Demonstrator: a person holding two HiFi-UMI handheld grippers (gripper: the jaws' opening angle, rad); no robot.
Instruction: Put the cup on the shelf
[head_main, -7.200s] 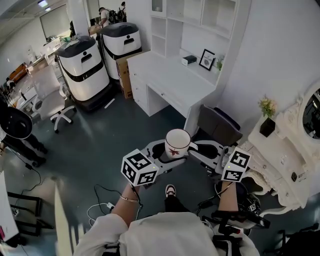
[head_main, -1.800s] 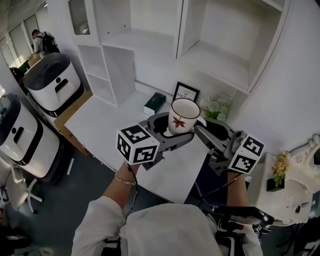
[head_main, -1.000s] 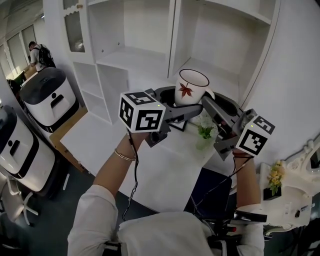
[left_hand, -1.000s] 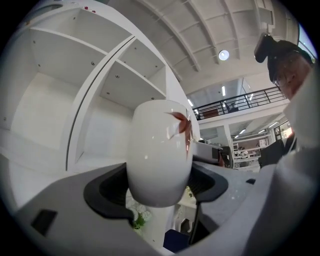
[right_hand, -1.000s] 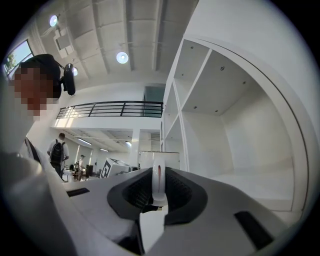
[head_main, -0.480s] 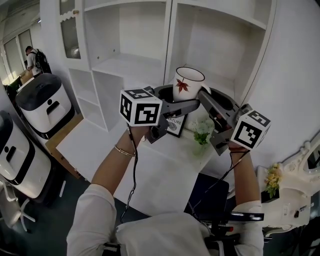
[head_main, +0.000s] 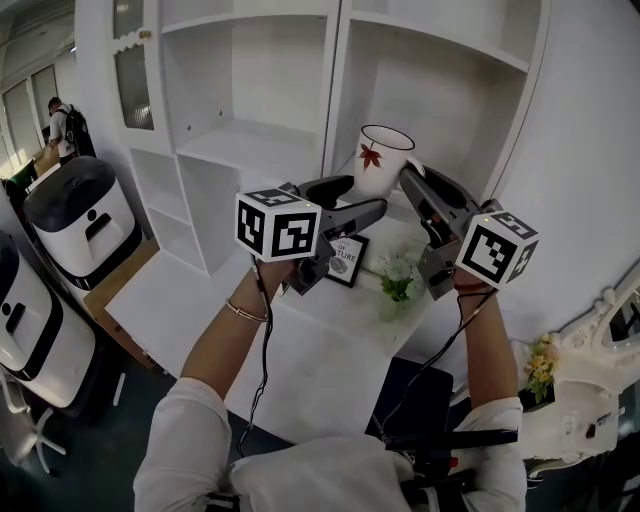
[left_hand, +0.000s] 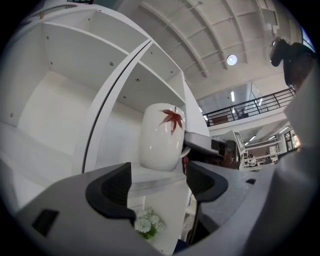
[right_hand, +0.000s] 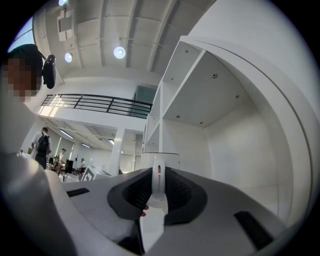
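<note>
— Where is the cup (head_main: 381, 160) sitting right now?

— It is hanging in the air, up in front of the right-hand opening of the white shelf (head_main: 245, 140), above the desk (head_main: 300, 345). The red leaf (head_main: 371, 155) printed on it is facing the person.

— Who is carrying it?

— The right gripper (head_main: 408, 180) is doing all the work. Its jaws are standing only a little apart and are pinching the cup's handle (right_hand: 158, 182) between the two ribbed pads.

— And the other one?

— The left gripper (head_main: 345, 198) is hovering just below and to the left of the cup. Its jaws are gaping wide and nothing is sitting between them; the cup is showing just beyond their tips.

— Is the cup's base touching the shelf board?

— I cannot tell from here; the board's edge is running right under it.

— Anything underneath?

— A small picture frame (head_main: 345, 260) is leaning at the back of the desk, with a little plant (head_main: 398, 280) just beside it.
</note>
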